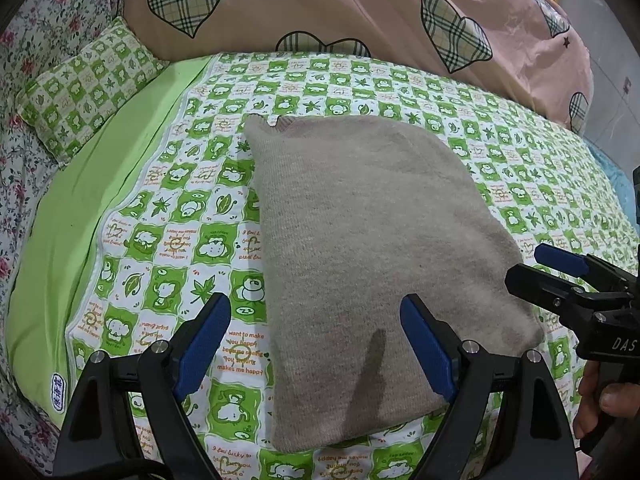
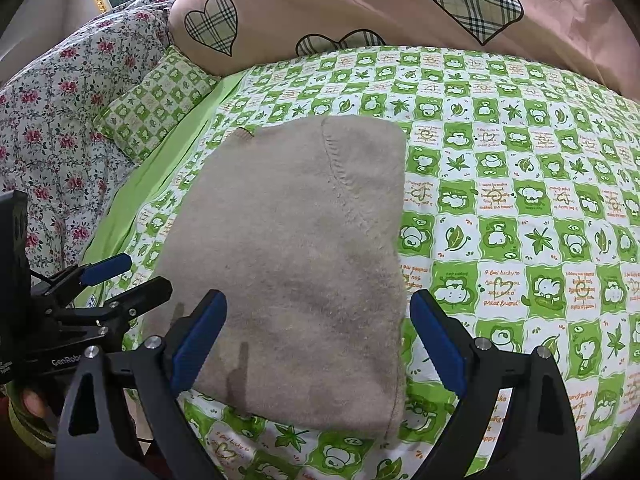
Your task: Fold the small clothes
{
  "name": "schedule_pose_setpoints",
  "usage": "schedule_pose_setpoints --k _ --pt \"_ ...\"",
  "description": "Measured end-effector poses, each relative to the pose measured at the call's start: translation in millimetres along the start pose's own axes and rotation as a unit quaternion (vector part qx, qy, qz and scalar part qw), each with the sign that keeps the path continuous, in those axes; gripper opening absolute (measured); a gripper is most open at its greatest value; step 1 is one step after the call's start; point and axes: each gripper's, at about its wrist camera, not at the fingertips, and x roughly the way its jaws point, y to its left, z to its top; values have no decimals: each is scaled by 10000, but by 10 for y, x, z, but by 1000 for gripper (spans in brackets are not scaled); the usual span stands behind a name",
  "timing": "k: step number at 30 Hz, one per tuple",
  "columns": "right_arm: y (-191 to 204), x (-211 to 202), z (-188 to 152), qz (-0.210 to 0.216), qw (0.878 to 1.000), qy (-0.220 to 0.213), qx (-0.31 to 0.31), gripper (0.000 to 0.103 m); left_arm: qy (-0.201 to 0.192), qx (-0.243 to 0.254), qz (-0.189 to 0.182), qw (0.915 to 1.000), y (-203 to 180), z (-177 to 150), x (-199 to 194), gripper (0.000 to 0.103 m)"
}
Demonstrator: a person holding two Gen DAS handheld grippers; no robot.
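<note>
A beige knitted garment [image 1: 372, 248] lies folded into a flat rectangle on the green-and-white patterned bed sheet [image 1: 168, 216]; it also shows in the right wrist view [image 2: 296, 264], with a seam line near its far right side. My left gripper [image 1: 316, 344] is open and empty, hovering over the garment's near left edge. My right gripper [image 2: 320, 344] is open and empty, over the garment's near edge. The right gripper also appears at the right of the left wrist view [image 1: 560, 276], and the left gripper at the left of the right wrist view [image 2: 120, 276].
A pink duvet with plaid hearts [image 1: 360, 12] is piled at the back of the bed. A matching green pillow [image 1: 88, 84] and a floral quilt [image 1: 36, 40] lie at the left. A plain green strip of sheet [image 1: 100, 200] runs along the left side.
</note>
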Motion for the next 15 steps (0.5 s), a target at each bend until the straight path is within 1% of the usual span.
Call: schedule_pose_setpoints --k 3,5,15 --pt "-27 13 25 6 10000 -3 37 93 -27 -10 20 10000 12 12 3 87" --pt "-36 28 54 14 10000 -20 20 93 -114 27 132 9998 25 32 9 87" --pt "-67 119 161 34 10000 -23 17 93 -88 -74 224 9997 102 100 56 87"
